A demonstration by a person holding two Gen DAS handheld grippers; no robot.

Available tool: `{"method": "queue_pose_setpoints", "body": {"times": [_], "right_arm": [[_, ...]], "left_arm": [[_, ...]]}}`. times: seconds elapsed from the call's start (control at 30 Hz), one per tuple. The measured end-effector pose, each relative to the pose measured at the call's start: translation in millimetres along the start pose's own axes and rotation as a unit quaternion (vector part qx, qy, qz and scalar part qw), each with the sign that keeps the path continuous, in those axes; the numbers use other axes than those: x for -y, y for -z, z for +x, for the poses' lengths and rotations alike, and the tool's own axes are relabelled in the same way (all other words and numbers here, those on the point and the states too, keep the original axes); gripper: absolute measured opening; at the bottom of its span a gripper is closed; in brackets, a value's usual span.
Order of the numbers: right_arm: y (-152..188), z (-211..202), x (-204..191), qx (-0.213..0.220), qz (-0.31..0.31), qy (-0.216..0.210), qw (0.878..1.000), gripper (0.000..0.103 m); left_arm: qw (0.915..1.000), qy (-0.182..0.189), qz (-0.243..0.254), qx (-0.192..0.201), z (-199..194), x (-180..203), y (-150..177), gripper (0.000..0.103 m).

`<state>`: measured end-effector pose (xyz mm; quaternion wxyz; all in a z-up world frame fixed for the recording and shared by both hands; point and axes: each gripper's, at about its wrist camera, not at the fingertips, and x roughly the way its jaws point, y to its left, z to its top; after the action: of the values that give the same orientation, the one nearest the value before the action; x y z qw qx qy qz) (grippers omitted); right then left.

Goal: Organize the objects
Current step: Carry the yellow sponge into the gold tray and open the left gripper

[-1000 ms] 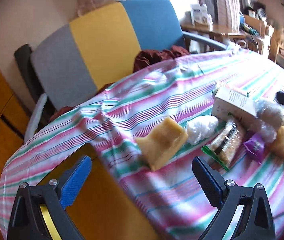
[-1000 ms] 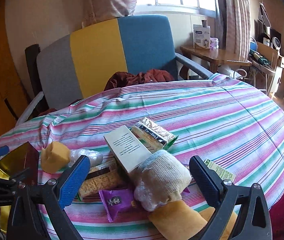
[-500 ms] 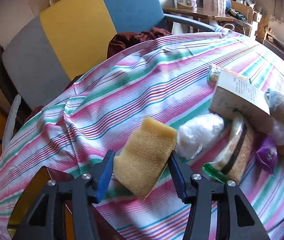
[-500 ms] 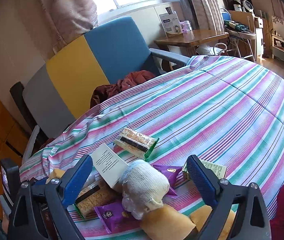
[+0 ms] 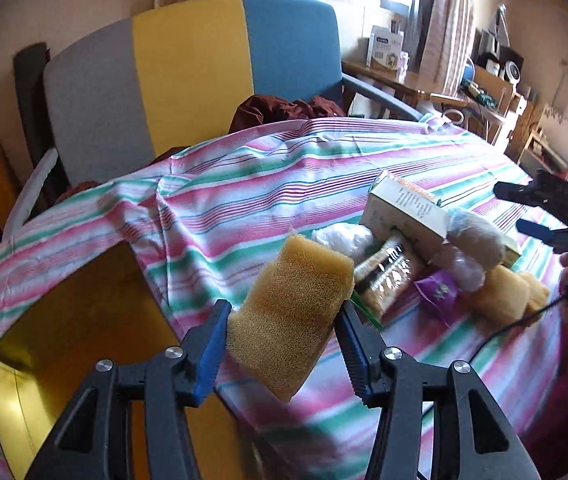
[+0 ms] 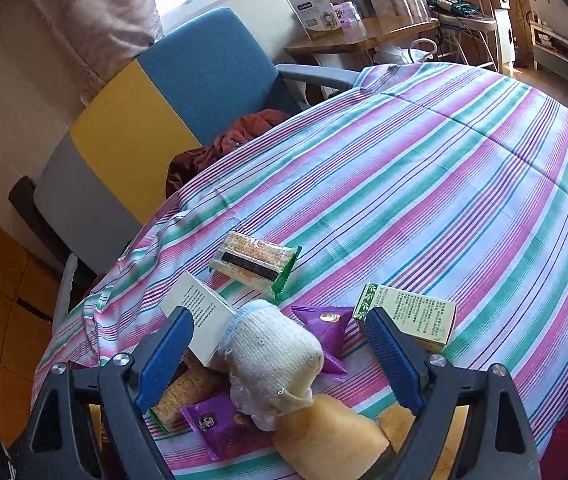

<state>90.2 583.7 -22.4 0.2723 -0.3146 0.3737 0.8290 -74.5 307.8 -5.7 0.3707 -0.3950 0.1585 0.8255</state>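
Observation:
My left gripper (image 5: 282, 322) is shut on a yellow sponge (image 5: 291, 320) and holds it above the striped tablecloth (image 5: 244, 184), next to a gold box (image 5: 68, 344) at the lower left. My right gripper (image 6: 278, 342) is open above a pile of objects: a white sock-wrapped bundle (image 6: 276, 356), a white carton (image 6: 200, 312), purple snack packets (image 6: 327, 332), cracker packs (image 6: 254, 262) and tan sponges (image 6: 331, 440). The pile also shows in the left wrist view, with the carton (image 5: 407, 212) and the bundle (image 5: 471, 240).
A grey, yellow and blue chair (image 5: 188, 72) with a dark red cloth (image 5: 280, 108) stands behind the table. A green-edged carton (image 6: 407, 316) lies right of the pile. A wooden side table (image 6: 363, 36) is at the back.
My left gripper closed on the yellow sponge and lifted it off the cloth toward the gold box. My right gripper rose and tilted over the pile, still open.

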Motion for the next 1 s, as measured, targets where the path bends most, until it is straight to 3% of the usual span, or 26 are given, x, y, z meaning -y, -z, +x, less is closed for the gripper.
{"method": "queue_pose_setpoints", "body": {"times": [0.2,0.57,0.63,0.7,0.83,1.0], "right_arm": [[4.2,15.7,-8.1,-0.041,-0.023,0.001,0.999,0.088],[18.2,44.0,-23.9,-0.083,-0.105,0.081,0.988,0.088],[20.3,48.5,-26.6,-0.086,-0.122,0.091,0.985,0.08],[24.0,51.0,-32.2,-0.086,-0.145,0.101,0.981,0.053],[28.0,45.6,-38.1,-0.068,-0.165,0.113,0.977,0.051],[27.8,40.6,-43.8,-0.052,-0.172,0.11,0.978,0.052]], "left_arm": [[0.9997,0.001,-0.02,0.014,-32.9,-4.2,24.7,0.054],[0.9969,-0.012,-0.075,0.021,-68.0,-38.8,68.6,0.054],[0.9953,-0.02,-0.092,0.022,-74.3,-50.8,78.4,0.054],[0.9929,-0.031,-0.113,0.024,-79.9,-64.8,88.1,0.054],[0.9847,-0.08,-0.154,0.02,-90.0,-105.1,106.7,0.054],[0.9557,-0.132,-0.263,0.011,-98.3,-185.8,121.6,0.054]]}}
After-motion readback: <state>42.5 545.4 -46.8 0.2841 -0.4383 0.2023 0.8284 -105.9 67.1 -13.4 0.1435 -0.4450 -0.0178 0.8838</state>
